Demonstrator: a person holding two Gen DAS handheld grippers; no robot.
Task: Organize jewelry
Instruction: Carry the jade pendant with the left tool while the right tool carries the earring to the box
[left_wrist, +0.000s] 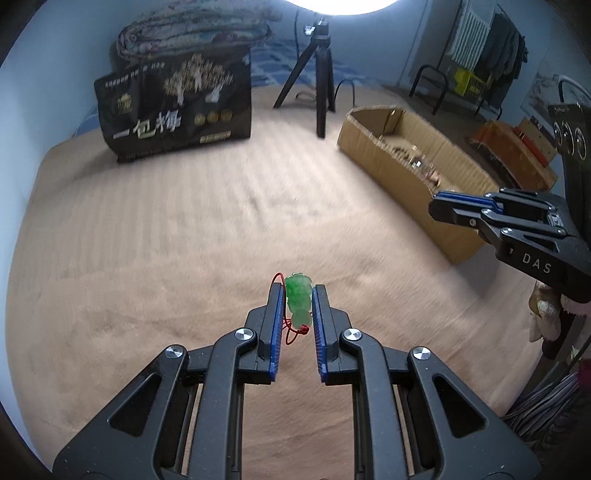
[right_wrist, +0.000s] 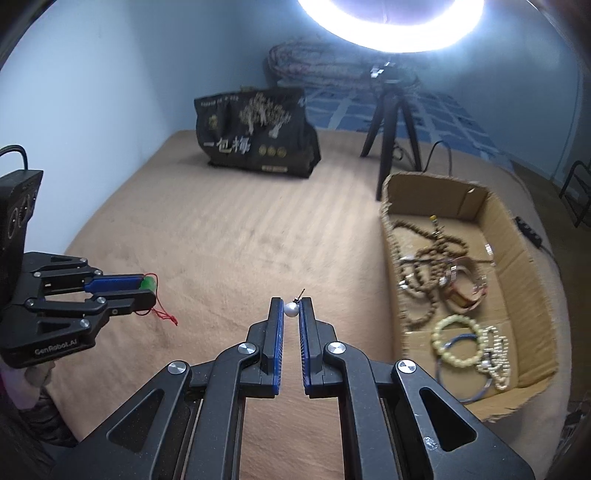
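My left gripper (left_wrist: 298, 291) is shut on a green jade pendant (left_wrist: 300, 301) whose red cord (left_wrist: 291, 334) dangles below the pads, held above the tan blanket. The same pendant (right_wrist: 148, 283) shows from the side in the right wrist view, in the left gripper (right_wrist: 149, 290). My right gripper (right_wrist: 291, 306) is shut on a white pearl earring (right_wrist: 290, 309), its thin post sticking up past the fingertips. In the left wrist view the right gripper (left_wrist: 439, 208) reaches in from the right edge. A cardboard box (right_wrist: 517, 258) to the right holds several bead bracelets and necklaces.
A tan blanket (left_wrist: 184, 229) covers the bed. A black printed bag (left_wrist: 177, 110) stands at the back, a black tripod (left_wrist: 319, 85) beside it under a ring light. The cardboard box (left_wrist: 417, 184) lies at the right. A folded quilt (right_wrist: 321, 66) lies against the blue wall.
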